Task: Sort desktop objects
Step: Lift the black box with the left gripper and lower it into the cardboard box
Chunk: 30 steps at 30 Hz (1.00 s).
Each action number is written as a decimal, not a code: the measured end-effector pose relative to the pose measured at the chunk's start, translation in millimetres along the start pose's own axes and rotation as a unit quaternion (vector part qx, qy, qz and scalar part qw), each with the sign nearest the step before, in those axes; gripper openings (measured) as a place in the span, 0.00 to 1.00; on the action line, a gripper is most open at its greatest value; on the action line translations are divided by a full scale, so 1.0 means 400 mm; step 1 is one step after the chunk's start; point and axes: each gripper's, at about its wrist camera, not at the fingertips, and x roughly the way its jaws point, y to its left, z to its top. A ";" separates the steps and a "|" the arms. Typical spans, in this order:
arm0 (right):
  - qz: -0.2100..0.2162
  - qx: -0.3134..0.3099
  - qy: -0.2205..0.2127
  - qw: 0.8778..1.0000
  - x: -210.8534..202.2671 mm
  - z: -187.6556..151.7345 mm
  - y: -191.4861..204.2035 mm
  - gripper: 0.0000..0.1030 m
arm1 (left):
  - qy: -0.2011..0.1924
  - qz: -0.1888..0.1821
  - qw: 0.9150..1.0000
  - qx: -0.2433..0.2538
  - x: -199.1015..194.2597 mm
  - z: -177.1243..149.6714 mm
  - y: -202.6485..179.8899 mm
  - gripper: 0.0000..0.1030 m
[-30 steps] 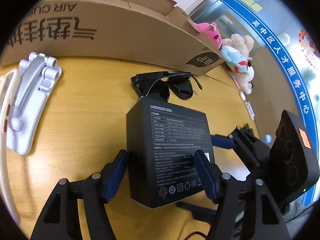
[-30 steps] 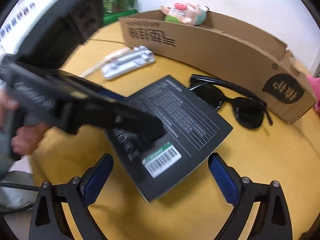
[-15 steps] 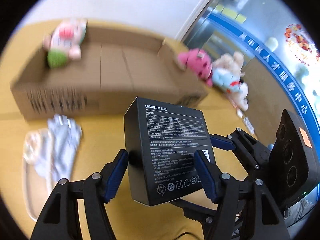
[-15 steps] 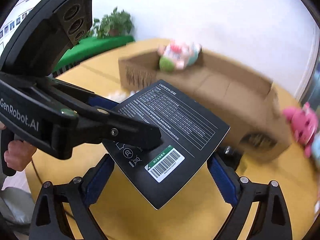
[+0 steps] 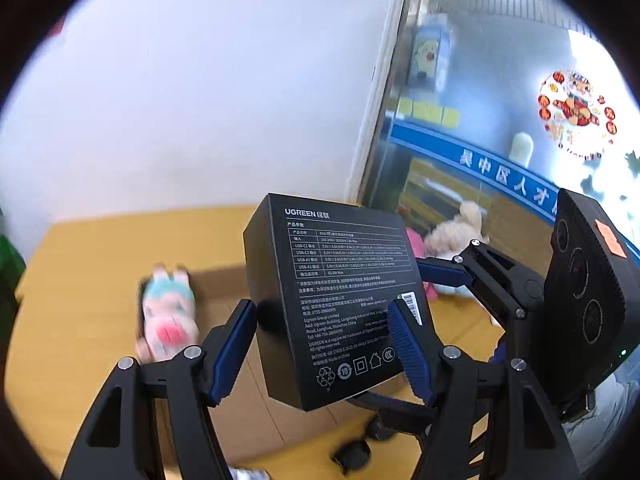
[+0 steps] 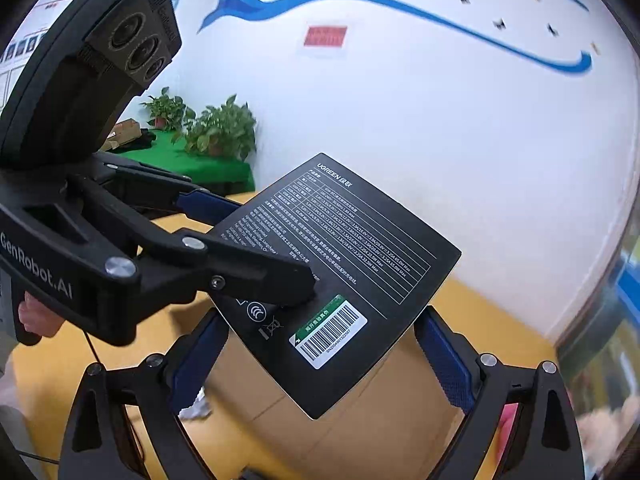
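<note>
A black UGREEN box (image 5: 332,300) is held in the air, its printed face up. My left gripper (image 5: 320,344) is shut on the box's two sides. My right gripper (image 6: 320,360) also clamps the same box (image 6: 340,272), one pad on each side edge. The left gripper's black body (image 6: 120,240) reaches in from the left in the right wrist view. The right gripper's body (image 5: 520,300) shows at the right in the left wrist view. Below the box lies the open cardboard box (image 5: 256,408) with a pink plush pig (image 5: 168,316) inside.
The yellow table (image 5: 80,280) lies below. More plush toys (image 5: 452,240) sit by the glass wall at the right. Sunglasses (image 5: 356,452) show partly at the bottom. A white wall rises behind. Potted plants (image 6: 216,128) stand on a green surface at the far left.
Both grippers have lifted the black box off the table and carried it up over the cardboard box. The table and sunglasses have dropped low in view.
</note>
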 end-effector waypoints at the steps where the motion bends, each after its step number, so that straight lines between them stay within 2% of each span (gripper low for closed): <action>1: 0.000 -0.003 -0.006 1.000 0.007 0.023 -0.013 0.92 | -0.006 0.000 1.000 0.003 -0.001 0.017 0.006 0.65; 8: 0.010 -0.013 -0.013 1.000 0.121 0.134 -0.109 0.92 | -0.020 0.011 1.000 -0.010 0.069 0.133 0.085 0.65; 14: 0.030 -0.008 0.009 0.999 0.269 0.133 -0.194 0.92 | 0.002 0.020 0.999 -0.034 0.216 0.165 0.162 0.65; 18: 0.056 0.014 0.040 0.998 0.411 0.083 -0.247 0.92 | 0.041 0.023 0.997 -0.064 0.350 0.141 0.234 0.65; 21: 0.074 0.026 0.084 0.993 0.530 0.014 -0.258 0.92 | 0.085 0.024 0.992 -0.090 0.457 0.094 0.288 0.65; 25: 0.098 0.054 0.142 0.983 0.675 -0.072 -0.274 0.91 | 0.139 0.029 0.982 -0.123 0.590 0.019 0.347 0.65; 30: 0.126 0.092 0.200 0.967 0.810 -0.167 -0.298 0.91 | 0.198 0.029 0.968 -0.151 0.707 -0.054 0.386 0.65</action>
